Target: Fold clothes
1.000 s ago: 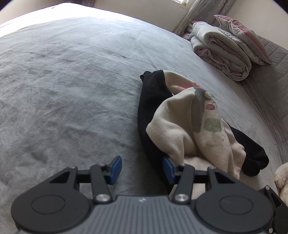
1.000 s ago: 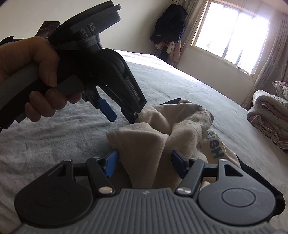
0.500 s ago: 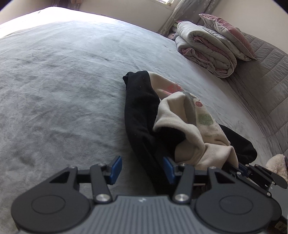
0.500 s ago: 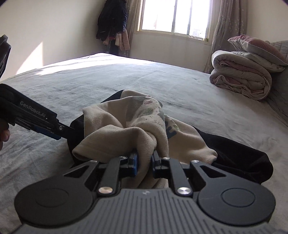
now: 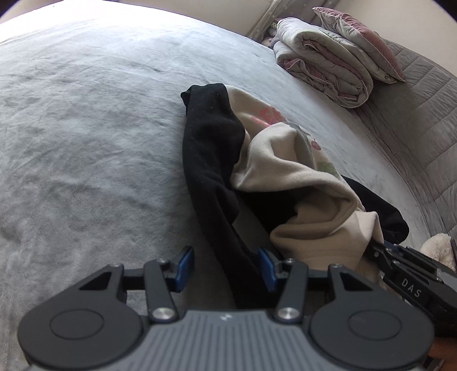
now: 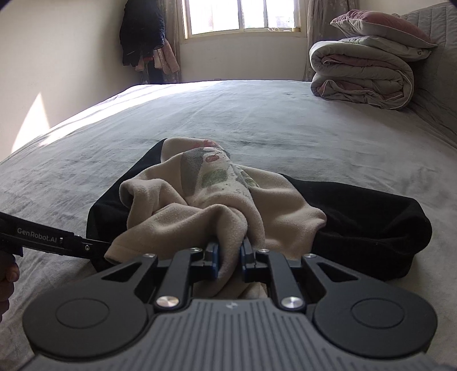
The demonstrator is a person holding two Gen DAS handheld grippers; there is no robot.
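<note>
A cream fleece garment (image 6: 200,205) with a printed pattern lies bunched over a black garment (image 6: 365,219) on the grey bed. My right gripper (image 6: 230,256) is shut on a fold of the cream garment (image 5: 308,205). In the left wrist view my left gripper (image 5: 225,266) stands open, its blue pads on either side of a strip of the black garment (image 5: 211,159) without pinching it. The right gripper's tip (image 5: 382,251) shows at the cream garment's right edge. The left gripper's fingers (image 6: 82,245) reach toward the black cloth from the left in the right wrist view.
The grey bedspread (image 5: 85,128) spreads wide to the left and far side. A rolled duvet (image 6: 362,77) with a pink pillow (image 6: 382,24) on top sits at the head of the bed. A plush toy (image 5: 437,245) lies at the right. Clothes (image 6: 142,37) hang in the room's corner beside a window.
My right gripper has shut on the cream garment's fold and pulled it toward itself. My left gripper has moved in over the black strip and stayed open.
</note>
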